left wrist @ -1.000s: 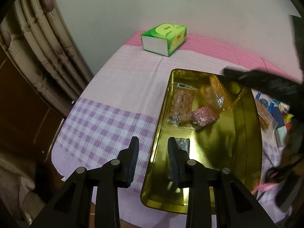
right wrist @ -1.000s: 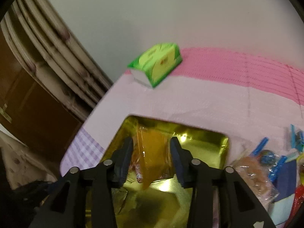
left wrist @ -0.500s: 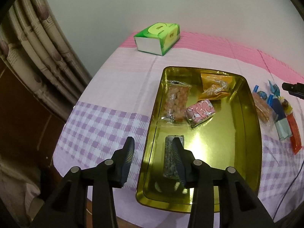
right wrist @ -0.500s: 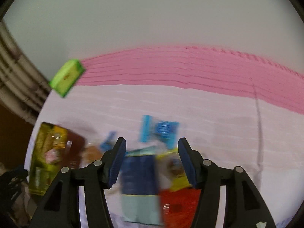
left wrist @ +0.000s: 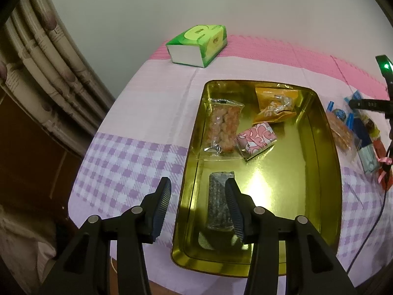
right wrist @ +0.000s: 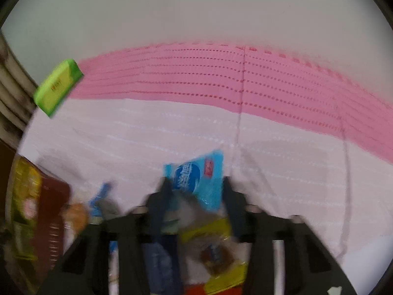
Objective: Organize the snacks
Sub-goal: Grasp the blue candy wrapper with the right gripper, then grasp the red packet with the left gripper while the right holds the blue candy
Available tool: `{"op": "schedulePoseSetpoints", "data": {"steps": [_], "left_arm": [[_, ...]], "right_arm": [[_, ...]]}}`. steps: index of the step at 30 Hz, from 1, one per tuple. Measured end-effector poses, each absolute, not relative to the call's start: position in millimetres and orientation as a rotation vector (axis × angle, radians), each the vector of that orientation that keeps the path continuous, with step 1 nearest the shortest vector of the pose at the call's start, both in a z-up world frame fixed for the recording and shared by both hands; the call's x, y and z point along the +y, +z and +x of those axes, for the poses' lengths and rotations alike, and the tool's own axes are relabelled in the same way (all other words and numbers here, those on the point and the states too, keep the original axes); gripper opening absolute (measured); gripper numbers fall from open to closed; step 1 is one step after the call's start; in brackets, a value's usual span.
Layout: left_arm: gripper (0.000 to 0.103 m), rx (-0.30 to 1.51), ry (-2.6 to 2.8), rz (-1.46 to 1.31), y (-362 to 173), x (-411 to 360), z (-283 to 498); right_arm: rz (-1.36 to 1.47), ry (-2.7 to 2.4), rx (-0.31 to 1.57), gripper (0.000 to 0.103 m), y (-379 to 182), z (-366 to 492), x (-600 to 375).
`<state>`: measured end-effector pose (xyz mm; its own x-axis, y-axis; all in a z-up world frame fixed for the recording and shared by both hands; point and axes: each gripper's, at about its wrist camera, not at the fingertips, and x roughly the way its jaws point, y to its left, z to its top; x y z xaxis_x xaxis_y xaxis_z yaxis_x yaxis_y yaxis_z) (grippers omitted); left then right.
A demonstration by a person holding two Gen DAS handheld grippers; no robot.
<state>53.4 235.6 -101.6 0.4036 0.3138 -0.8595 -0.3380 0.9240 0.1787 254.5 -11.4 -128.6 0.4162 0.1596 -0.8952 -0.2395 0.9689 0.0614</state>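
A gold tray [left wrist: 329, 172] holds a clear bag of orange snacks [left wrist: 222, 129], a pink packet [left wrist: 256, 139], an orange packet [left wrist: 275, 107] and a dark bar [left wrist: 218, 200]. My left gripper [left wrist: 197, 202] is open and empty above the tray's near left rim. Loose snacks [left wrist: 363, 132] lie right of the tray. In the blurred right wrist view, my right gripper [right wrist: 195, 199] is open over that pile, with a light blue packet [right wrist: 199, 178] between its fingers and a yellow packet [right wrist: 216, 253] below it.
A green tissue box [left wrist: 197, 43] stands at the back of the table; it also shows in the right wrist view [right wrist: 57, 87]. A curtain [left wrist: 44, 68] and a dark wooden cabinet [left wrist: 29, 162] are on the left. A cable [left wrist: 368, 236] hangs over the table's right side.
My right gripper let go of the orange packet in the tray, swung right and lowered over the loose snack pile. My left gripper drew back and opened a little wider.
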Motion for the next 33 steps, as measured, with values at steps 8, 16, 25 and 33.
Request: {"op": "schedulePoseSetpoints", "data": {"steps": [8, 16, 25, 33], "left_arm": [[0.047, 1.069, 0.403, -0.003, -100.4, 230.3, 52.4], [0.047, 0.970, 0.289, 0.067, -82.4, 200.3, 44.1], [0.047, 1.090, -0.133, 0.027, -73.8, 101.9, 61.6], [0.057, 1.291, -0.401, -0.154, -87.1, -4.1, 132.5]], "right_arm": [[0.062, 0.275, 0.956, 0.021, -80.7, 196.9, -80.4], [0.041, 0.109, 0.949, 0.021, -94.2, 94.9, -188.0], [0.096, -0.006, 0.925, 0.021, -121.7, 64.2, -258.1], [0.135, 0.005, 0.861, 0.024, -131.5, 64.9, -262.9]]}}
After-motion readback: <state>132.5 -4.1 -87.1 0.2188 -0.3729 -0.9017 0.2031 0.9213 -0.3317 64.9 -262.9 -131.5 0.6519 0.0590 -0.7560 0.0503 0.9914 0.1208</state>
